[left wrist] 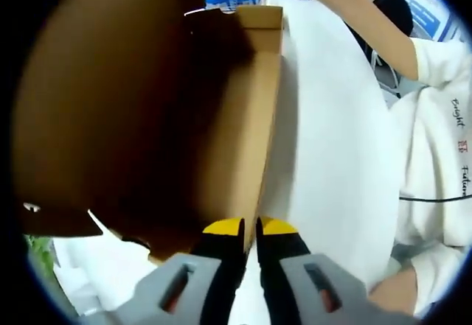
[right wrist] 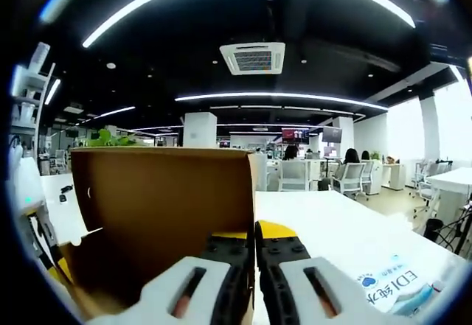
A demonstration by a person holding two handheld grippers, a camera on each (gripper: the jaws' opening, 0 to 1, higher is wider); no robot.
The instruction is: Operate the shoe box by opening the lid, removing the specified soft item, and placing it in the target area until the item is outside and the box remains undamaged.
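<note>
From where I stand, the job is at its first step: getting the shoe box (left wrist: 243,133) open. In the left gripper view the left hand-held gripper (left wrist: 249,229), at the bottom centre of the frame, has its yellow-tipped jaws pressed together on the edge of a box wall, and the brown lid (left wrist: 96,96) fills the upper left, swung up. The white desk (left wrist: 332,141) runs along the right, with a person's sleeve (left wrist: 442,141) at the far right.

In the right gripper view the right hand-held gripper (right wrist: 254,235) sits low at centre, jaws closed against a cardboard edge; whether it truly pinches the panel I cannot tell. The box (right wrist: 166,207) spreads across the lower left, and a printed packet (right wrist: 391,284) lies on the desk (right wrist: 332,222) at lower right.

The soft item is hidden from me; presumably it lies inside. I reckon the next move calls for one gripper to let go and reach in gently, while the other steadies the card without creasing it.
</note>
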